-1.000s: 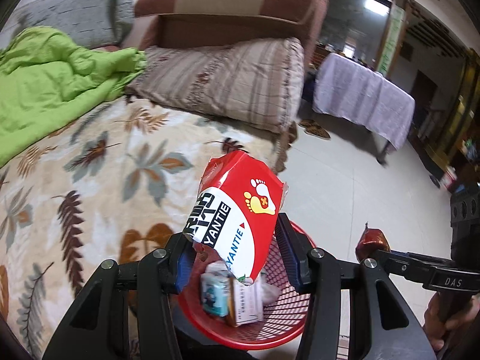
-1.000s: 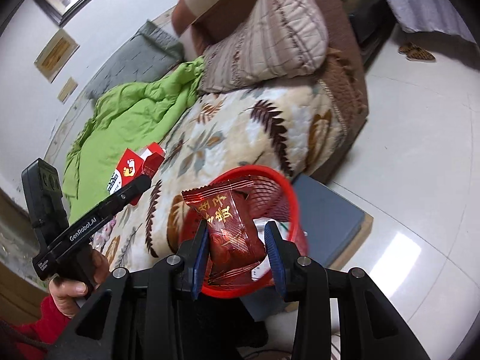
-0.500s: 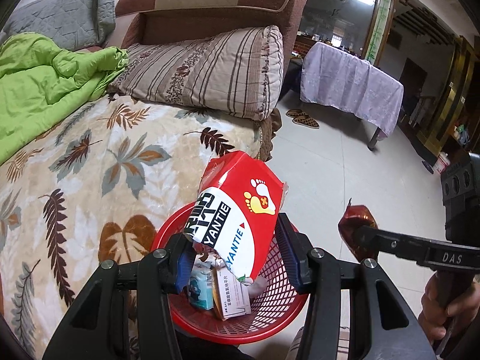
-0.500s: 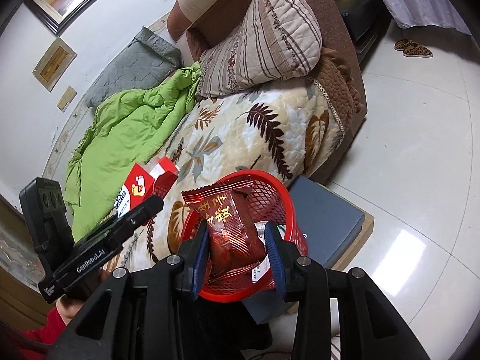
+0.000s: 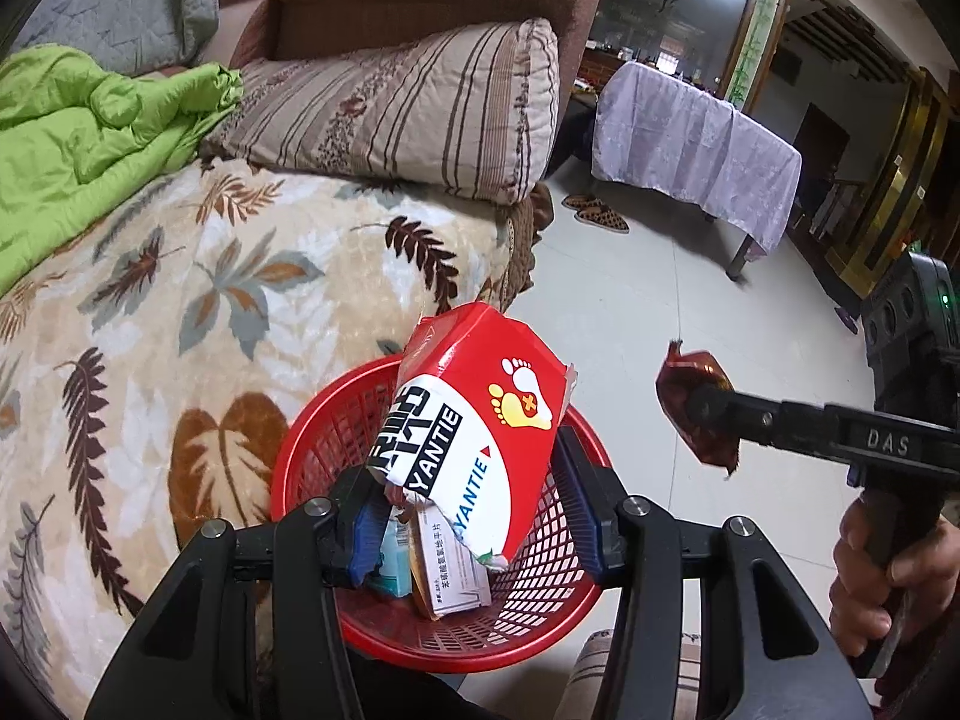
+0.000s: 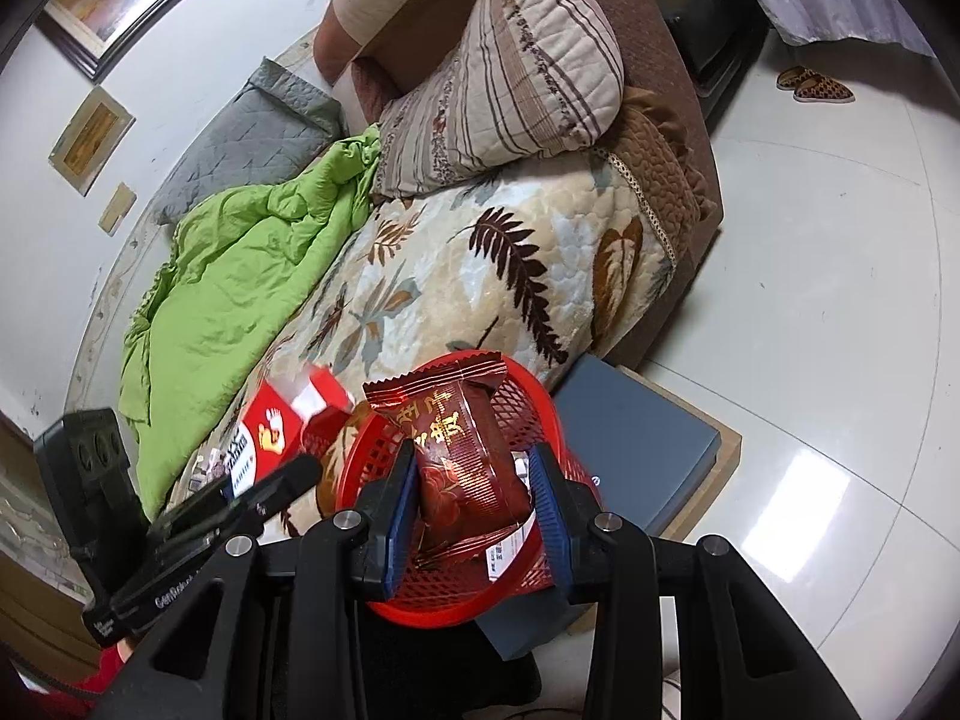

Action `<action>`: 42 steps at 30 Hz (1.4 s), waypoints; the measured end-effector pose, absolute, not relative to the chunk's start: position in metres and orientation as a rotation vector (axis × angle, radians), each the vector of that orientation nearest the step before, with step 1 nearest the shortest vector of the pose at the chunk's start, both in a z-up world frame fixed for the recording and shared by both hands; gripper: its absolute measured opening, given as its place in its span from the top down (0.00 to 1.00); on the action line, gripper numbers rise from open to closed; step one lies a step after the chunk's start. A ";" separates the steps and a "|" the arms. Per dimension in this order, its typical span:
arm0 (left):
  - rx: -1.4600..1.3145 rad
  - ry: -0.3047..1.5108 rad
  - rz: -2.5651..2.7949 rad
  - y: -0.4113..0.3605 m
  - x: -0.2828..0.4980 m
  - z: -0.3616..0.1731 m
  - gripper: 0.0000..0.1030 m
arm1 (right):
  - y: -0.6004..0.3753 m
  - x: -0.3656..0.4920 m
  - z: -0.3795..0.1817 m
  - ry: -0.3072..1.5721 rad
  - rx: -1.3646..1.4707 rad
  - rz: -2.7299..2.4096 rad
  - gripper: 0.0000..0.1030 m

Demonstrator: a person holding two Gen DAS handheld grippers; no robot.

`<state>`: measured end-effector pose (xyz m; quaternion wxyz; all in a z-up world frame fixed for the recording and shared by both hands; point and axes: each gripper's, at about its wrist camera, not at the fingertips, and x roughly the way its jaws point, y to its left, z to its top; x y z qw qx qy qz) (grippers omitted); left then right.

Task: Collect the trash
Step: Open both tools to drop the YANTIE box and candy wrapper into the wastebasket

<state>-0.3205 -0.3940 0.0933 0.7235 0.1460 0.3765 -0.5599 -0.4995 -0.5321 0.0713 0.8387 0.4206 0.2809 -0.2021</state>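
Both grippers loaded, both over the red basket.

L gripper: I hold the red-and-white box between the pads, jaws part-open to box width, pads pressing both sides. Box long axis runs up and away from the gripper, tilted; torn lower end points down into the basket. Basket sits directly below and just ahead of the fingers, so the drop path is straight down. Basket already holds a few small cartons, directly under the box.

R gripper: I hold the dark red snack wrapper, jaws narrow, pads clamped on its lower half; long axis runs forward-up from the gripper. Basket rim lies under and ahead of the fingers here too.

Judgement: L is nearer a clean release; box centred over the basket opening. R wrapper also hangs over the basket, though closer to the near rim. Next move, either side: open the jaws; no further reach seems needed. Risk: tall box may tip over the rim toward the bed.
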 end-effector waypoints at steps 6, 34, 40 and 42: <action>0.298 0.869 -1.229 -0.401 -0.316 0.091 0.50 | -0.538 -0.489 0.070 0.588 0.899 -0.419 0.62; 0.192 0.816 -0.920 -0.279 -0.272 0.136 0.29 | -0.479 -0.399 0.097 0.594 0.801 -0.108 0.43; 0.124 0.806 -0.816 -0.228 -0.239 0.141 0.29 | -0.447 -0.359 0.107 0.638 0.742 -0.021 0.42; 0.096 0.805 -0.785 -0.209 -0.226 0.140 0.29 | -0.435 -0.349 0.109 0.651 0.724 -0.005 0.43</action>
